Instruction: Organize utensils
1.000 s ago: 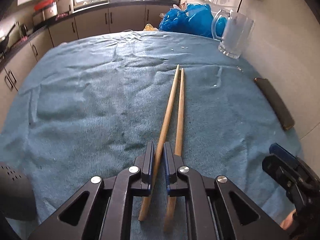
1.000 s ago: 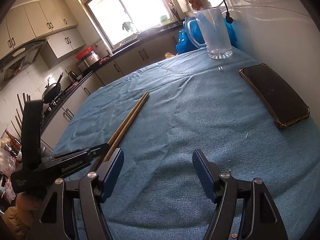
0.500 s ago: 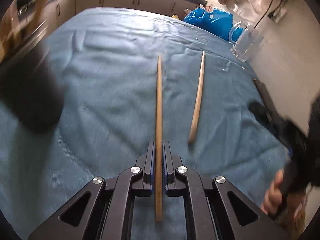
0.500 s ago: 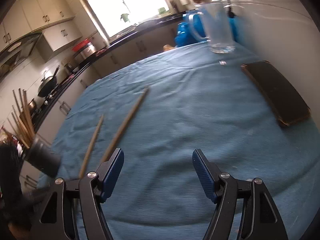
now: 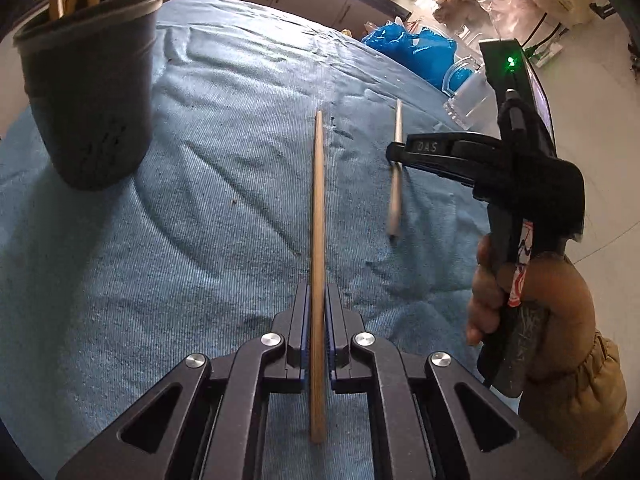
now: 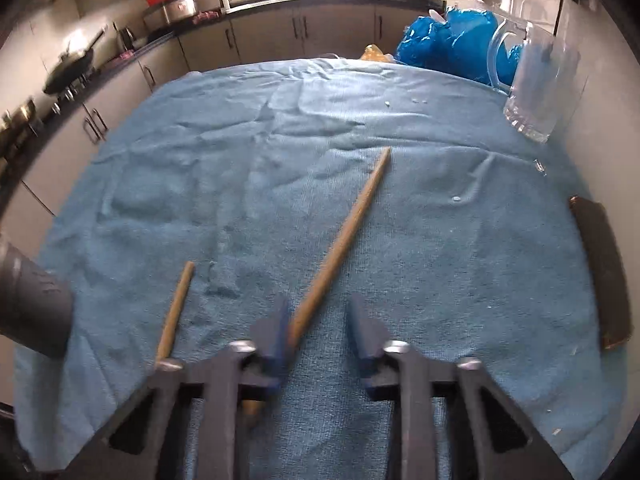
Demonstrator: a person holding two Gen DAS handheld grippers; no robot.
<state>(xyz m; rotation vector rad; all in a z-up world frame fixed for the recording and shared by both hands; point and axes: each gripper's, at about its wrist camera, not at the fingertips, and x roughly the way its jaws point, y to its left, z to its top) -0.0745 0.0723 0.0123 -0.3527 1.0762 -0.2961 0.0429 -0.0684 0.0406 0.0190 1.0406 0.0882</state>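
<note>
Left claw [image 5: 316, 320] pinches one chopstick [image 5: 318, 216], axis straight up frame; holder [image 5: 88, 80] upper left. Your right claw [image 6: 316, 328] is closing around the second stick [image 6: 344, 236], contact blurred, probably one pad only.

chopstick A [image 5: 318, 216]: plain light wood, long, tapered, pinched near its thick end between dark pads, tip pointing away above blue cloth | chopstick B [image 6: 340, 240]: same wood, lying on cloth, right of A, well apart | utensil cup [image 5: 90, 92]: dark grey, upright, far left, holding wooden sticks
</note>
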